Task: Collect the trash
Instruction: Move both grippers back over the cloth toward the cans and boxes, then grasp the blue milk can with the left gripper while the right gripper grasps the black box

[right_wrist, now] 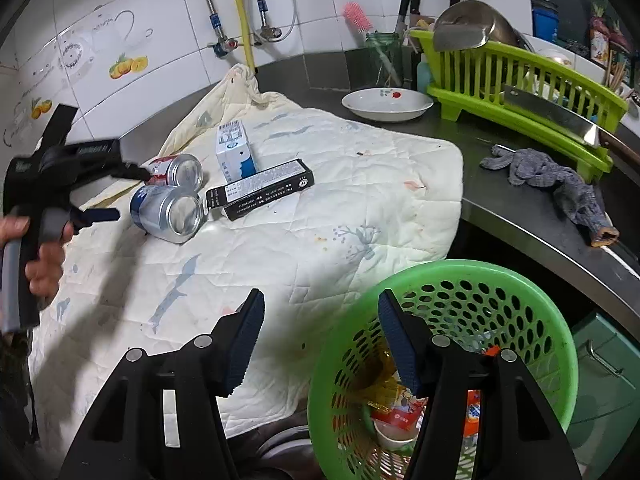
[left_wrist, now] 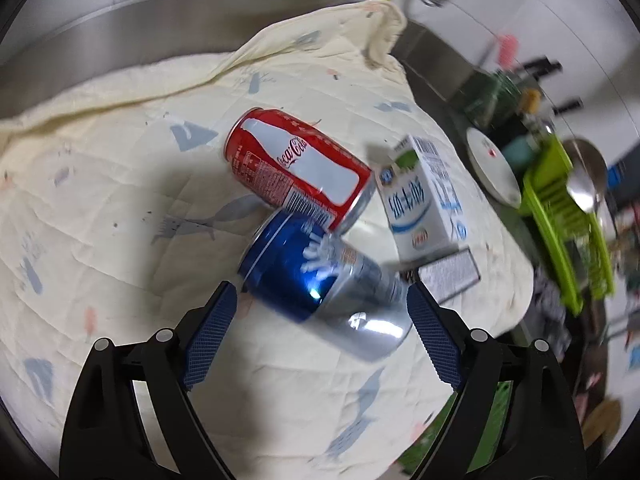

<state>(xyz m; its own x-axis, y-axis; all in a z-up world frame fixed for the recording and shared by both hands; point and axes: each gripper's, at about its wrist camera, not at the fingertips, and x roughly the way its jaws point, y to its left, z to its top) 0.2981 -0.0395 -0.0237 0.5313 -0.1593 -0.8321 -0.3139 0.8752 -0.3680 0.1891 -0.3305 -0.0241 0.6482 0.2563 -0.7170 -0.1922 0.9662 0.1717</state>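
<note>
Left gripper lines up on the blue can, jaws apart, straddling it where it lies on the quilted cloth against the Coca-Cola can. Right gripper hangs with jaws apart, holding nothing. Only its camera shows the green basket, with trash inside, placed beside the surface for dropping.

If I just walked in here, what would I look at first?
Probably the shiny blue can, lying on its side on the cream quilt right between the open left gripper fingers, with a red Coca-Cola can touching it behind. Next, the bright green basket at the counter's edge below the open right gripper, with wrappers already inside.
</note>
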